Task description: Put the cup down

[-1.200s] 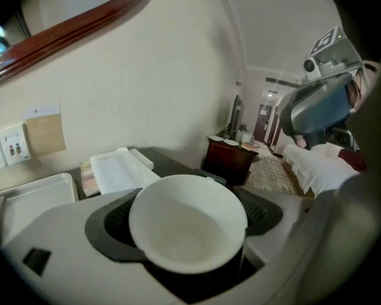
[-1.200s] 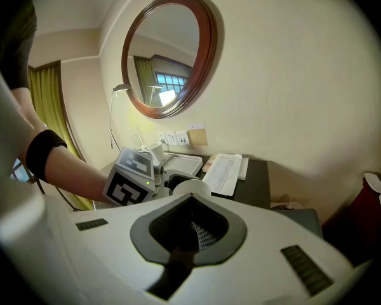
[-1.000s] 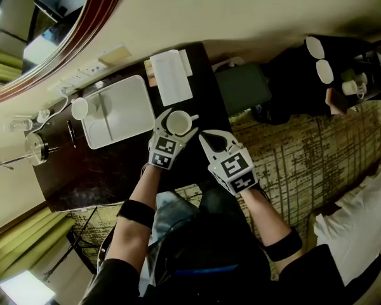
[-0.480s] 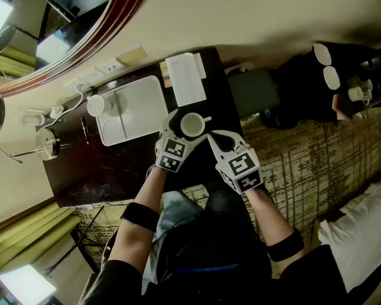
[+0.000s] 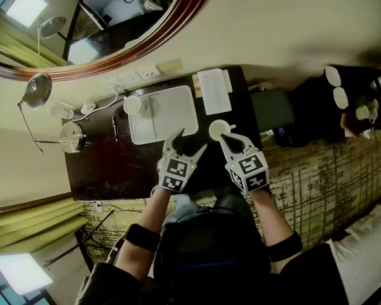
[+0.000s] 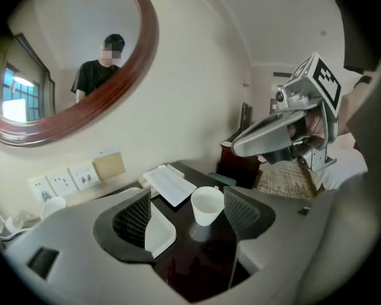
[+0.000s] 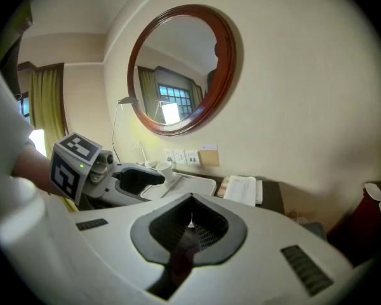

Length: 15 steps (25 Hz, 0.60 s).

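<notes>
In the head view, the small white ceramic cup [image 5: 218, 130] stands upright on the dark glossy table [image 5: 108, 170], near the white plastic tray [image 5: 178, 107], so it seems already set down. In the left gripper view, the left gripper [image 6: 190, 215] is spread; its jaws have just been closing somewhat with nothing between them, and the cup stands free ahead. In the right gripper view, the right gripper [image 7: 190, 224] is pressed together and empty, apparently just standing by.

The dark tabletop [image 5: 108, 167] lies bare along its front edge and off to my left. The white tray [image 5: 171, 103] fills the back middle; the cup [image 5: 217, 129] stands just right of it, with the paper pad [image 5: 214, 91] behind, near the wall.
</notes>
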Available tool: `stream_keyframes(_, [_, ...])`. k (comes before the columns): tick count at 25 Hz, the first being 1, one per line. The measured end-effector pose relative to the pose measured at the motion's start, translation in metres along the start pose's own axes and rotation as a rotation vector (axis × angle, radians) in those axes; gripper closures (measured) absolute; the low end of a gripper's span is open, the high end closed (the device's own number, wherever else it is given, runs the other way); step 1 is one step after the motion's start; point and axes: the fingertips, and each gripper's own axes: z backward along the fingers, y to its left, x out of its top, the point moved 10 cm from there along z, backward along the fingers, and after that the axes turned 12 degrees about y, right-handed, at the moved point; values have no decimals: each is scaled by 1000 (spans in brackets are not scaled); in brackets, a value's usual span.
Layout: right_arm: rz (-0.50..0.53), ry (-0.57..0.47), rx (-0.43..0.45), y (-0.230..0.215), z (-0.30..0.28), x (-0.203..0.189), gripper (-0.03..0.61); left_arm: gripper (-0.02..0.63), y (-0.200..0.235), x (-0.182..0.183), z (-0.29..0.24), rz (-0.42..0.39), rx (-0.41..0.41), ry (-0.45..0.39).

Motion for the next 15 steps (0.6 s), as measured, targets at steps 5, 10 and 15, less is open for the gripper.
stream_keyframes(5, [50,-8,29,36,-12,21,578,364,28,-14,65,83,108,-13])
stream_keyframes(10, [113,0,70,72,-32,39,578,458,57,-40,117,164,222,-16])
stream_keyframes(15, [162,3,91,100,-51,54,578,567,83,-70,161,304,310,-13])
